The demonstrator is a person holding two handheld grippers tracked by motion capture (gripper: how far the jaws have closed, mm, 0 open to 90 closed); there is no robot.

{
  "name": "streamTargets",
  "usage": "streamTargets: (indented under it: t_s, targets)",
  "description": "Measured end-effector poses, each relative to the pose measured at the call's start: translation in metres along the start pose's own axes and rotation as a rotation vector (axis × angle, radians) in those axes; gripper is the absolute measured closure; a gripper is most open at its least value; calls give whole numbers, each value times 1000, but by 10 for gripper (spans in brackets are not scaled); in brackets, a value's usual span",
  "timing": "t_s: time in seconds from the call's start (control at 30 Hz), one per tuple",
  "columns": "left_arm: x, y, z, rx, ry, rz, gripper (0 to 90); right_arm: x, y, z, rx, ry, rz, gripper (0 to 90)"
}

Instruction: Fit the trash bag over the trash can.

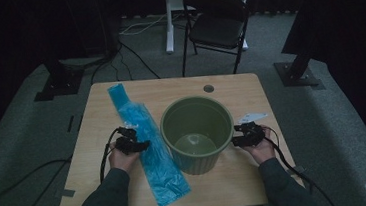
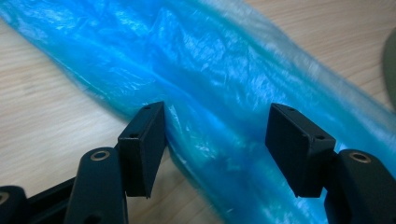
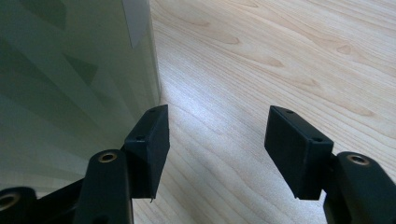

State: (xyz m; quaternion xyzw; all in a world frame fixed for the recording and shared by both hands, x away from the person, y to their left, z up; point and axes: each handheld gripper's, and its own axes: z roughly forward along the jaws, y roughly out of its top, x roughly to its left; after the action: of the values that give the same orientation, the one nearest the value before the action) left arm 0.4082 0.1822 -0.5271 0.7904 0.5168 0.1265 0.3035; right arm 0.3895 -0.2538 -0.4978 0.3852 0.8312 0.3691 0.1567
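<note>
A green bucket (image 1: 197, 133) stands upright in the middle of the wooden table (image 1: 108, 190), its inside bare. A long blue plastic bag (image 1: 146, 141) lies flat to its left, running from the far left toward the front edge. My left gripper (image 1: 142, 145) is open low over the bag (image 2: 219, 93), its jaws straddling a crumpled fold without closing on it. My right gripper (image 1: 236, 139) is open beside the bucket's right wall (image 3: 70, 84), its left jaw close to the wall, with bare wood between the jaws.
A small white card (image 1: 252, 118) lies just beyond my right gripper. A round cable hole (image 1: 209, 88) sits near the table's far edge. A black folding chair (image 1: 217, 24) and stand bases (image 1: 59, 83) are on the carpet beyond. Cables trail off both grippers.
</note>
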Motion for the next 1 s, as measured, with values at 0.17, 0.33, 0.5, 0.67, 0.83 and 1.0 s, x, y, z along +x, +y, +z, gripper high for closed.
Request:
streamTargets:
  t_s: [0.17,0.33,0.5,0.67,0.83,1.0]
  targets:
    - [-16,5,7,2,-36,38,356,1,0,2,10,0,-4,395]
    - [-27,8,12,2,-36,78,308,2,-1,3,16,1,-4,395]
    - [-40,10,17,18,47,146,313,3,-2,2,16,-1,-1,395]
    - [-40,14,18,14,55,132,424,3,-2,2,18,0,-1,395]
    - [-39,16,18,7,34,149,665,3,-2,4,24,8,-2,400]
    - [-32,20,20,8,-10,142,863,5,-2,4,28,30,0,414]
